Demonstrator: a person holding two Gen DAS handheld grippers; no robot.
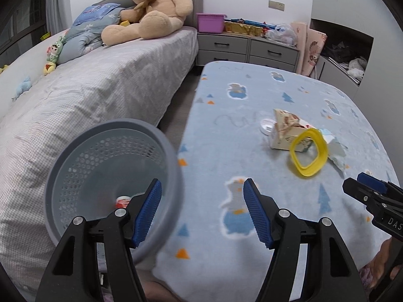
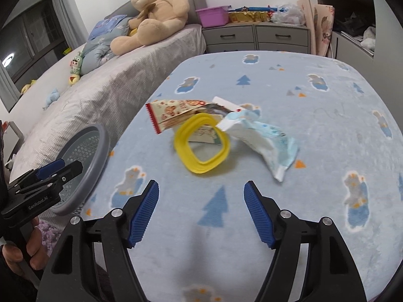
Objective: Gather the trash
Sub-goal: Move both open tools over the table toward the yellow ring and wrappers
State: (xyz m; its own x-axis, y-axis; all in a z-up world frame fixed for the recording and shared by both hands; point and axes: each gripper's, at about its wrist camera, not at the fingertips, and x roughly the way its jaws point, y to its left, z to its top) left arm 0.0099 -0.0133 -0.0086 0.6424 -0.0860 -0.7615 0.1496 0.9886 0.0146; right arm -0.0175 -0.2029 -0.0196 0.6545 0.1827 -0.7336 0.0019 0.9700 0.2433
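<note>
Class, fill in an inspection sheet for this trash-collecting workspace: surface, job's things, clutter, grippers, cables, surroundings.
Surface: blue patterned blanket, flat.
Job's things: yellow ring, snack wrapper, white-blue wrapper, small white lid heaped mid-blanket; grey basket at the blanket's left edge, one red-white item inside.
Clutter: nothing seen beyond the trash.
Grippers: left gripper open, empty, beside the basket; right gripper open, empty, short of the ring.
Cables: nothing seen.
Surroundings: bed with teddy bear, grey drawers.

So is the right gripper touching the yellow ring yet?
Apart. The right wrist view shows bare blanket between the open right gripper and the yellow ring.
</note>
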